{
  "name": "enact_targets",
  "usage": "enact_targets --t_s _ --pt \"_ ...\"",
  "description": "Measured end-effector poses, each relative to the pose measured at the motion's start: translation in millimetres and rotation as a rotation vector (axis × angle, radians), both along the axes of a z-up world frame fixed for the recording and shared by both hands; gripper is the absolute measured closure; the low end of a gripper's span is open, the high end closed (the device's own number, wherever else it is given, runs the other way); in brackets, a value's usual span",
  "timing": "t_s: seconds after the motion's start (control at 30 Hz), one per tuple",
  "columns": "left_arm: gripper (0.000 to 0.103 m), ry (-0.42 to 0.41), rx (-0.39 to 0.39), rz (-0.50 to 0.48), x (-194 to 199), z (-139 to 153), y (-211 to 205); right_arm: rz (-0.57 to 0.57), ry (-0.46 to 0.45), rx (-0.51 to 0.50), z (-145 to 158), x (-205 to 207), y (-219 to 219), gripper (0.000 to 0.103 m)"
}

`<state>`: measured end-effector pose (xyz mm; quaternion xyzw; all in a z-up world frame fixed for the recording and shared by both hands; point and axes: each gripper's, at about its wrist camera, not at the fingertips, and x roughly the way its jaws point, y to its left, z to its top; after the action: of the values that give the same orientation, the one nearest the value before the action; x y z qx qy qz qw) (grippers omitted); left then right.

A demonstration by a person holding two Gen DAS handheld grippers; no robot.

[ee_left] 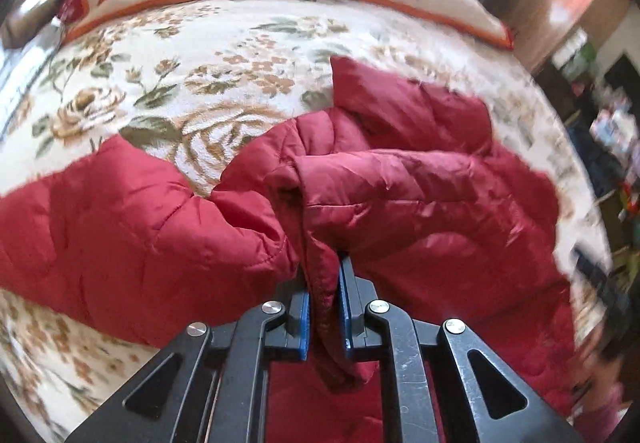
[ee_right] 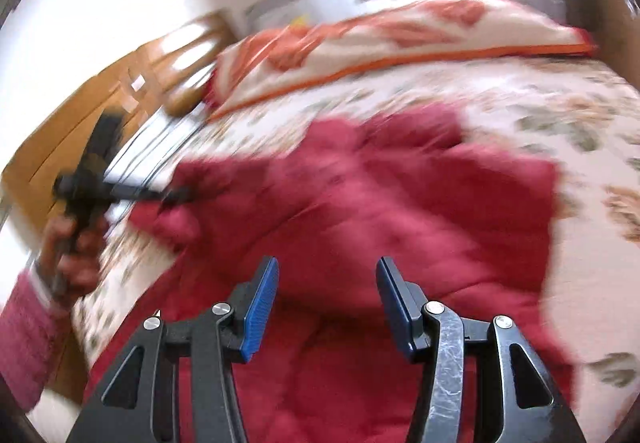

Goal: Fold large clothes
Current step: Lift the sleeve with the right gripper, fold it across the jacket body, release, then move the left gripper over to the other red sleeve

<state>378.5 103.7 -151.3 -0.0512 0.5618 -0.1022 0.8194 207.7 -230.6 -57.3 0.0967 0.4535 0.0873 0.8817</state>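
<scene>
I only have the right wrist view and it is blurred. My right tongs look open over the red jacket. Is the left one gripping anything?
Observer: Yes. The left tongs are shut on a bunched fold of the red jacket.
Operator: Which part of it?
Observer: I cannot tell; only a narrow bunched strip runs between the blue pads.
Operator: Is a sleeve loose?
Observer: One padded section lies spread on the floral bedspread, left of the grip.
</scene>
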Motion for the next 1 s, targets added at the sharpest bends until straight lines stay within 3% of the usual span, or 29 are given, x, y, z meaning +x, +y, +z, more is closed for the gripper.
enact_targets --t_s 0.1,0.2,0.33,0.47,0.57,0.63,0.67,0.8,0.9,1.0 --pt "0.092 -0.005 0.155 -0.047 -2.2 -16.3 -23.5 -0.128 0.049 -0.069 -9.7 23.4 -32.9 0.049" --pt "0.088 -0.014 0.225 -0.048 -16.8 -14.1 -34.5 -0.157 0.158 -0.094 -39.5 45.4 -50.5 0.049" --pt "0.069 0.0 0.188 0.035 -22.6 -13.8 -28.9 -0.155 0.24 -0.115 -76.0 50.0 -57.7 0.05" --pt "0.068 -0.046 0.115 0.168 -45.5 15.4 -16.2 -0.166 0.221 -0.135 -78.8 44.7 -56.5 0.05" --pt "0.068 -0.104 -0.006 0.151 -65.1 36.0 -28.2 -0.174 0.209 -0.135 -81.2 43.3 -56.5 0.049" --pt "0.068 -0.092 -0.094 0.088 -68.3 38.2 -47.7 -0.174 0.202 -0.136 -80.9 43.0 -55.8 0.048" --pt "0.068 -0.085 -0.098 0.059 -66.7 35.6 -61.7 -0.174 0.2 -0.137 -80.7 43.1 -55.5 0.048" --pt "0.068 -0.046 0.034 0.022 -49.6 6.3 -100.7 -0.178 0.208 -0.131 -78.3 42.5 -54.2 0.048" --pt "0.068 0.006 0.06 0.031 -30.9 -24.8 -101.3 -0.2 0.205 -0.11 -64.5 40.0 -56.8 0.048" --pt "0.067 0.015 0.033 0.05 -27.0 -40.6 -100.9 -0.203 0.15 -0.125 -49.4 36.1 -58.2 0.048"
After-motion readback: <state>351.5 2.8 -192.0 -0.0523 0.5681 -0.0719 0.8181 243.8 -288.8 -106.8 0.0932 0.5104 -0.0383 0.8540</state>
